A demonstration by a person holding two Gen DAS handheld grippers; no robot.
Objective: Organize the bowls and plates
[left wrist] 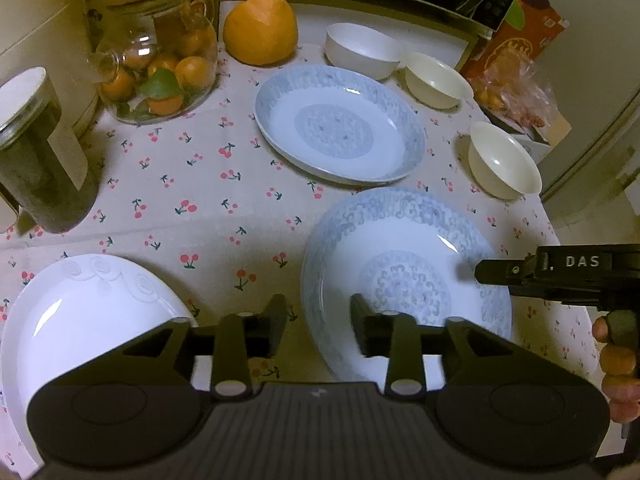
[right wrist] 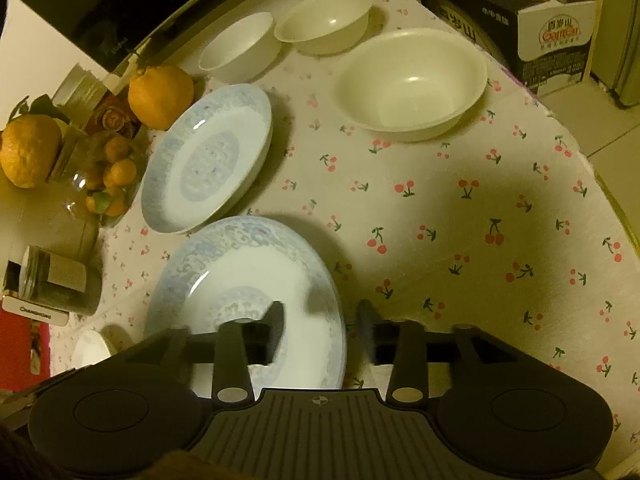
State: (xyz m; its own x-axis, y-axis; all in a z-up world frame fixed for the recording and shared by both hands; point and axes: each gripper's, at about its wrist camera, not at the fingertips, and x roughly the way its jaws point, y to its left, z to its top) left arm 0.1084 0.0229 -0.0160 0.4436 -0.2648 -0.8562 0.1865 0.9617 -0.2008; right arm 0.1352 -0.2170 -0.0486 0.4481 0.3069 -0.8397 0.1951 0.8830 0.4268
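Observation:
A blue-patterned plate (left wrist: 404, 280) (right wrist: 240, 264) lies on the cherry-print tablecloth (left wrist: 180, 184) nearest me. My left gripper (left wrist: 318, 320) is open with the plate's left rim in the gap between its fingers, pads apart from it. My right gripper (right wrist: 320, 320) is open astride the plate's right rim. A second blue plate (left wrist: 340, 124) (right wrist: 208, 156) lies behind it. A plain white plate (left wrist: 88, 320) sits at the near left. One white bowl (left wrist: 360, 50) and two cream bowls (left wrist: 436, 80) (left wrist: 504, 160) stand apart along the back and right.
A glass jar of small oranges (left wrist: 160, 68), a large orange (left wrist: 260, 28) and a dark lidded jar (left wrist: 40, 152) crowd the left side. A printed carton (right wrist: 552, 36) stands past the back right corner. The table edge (right wrist: 600, 184) curves down the right.

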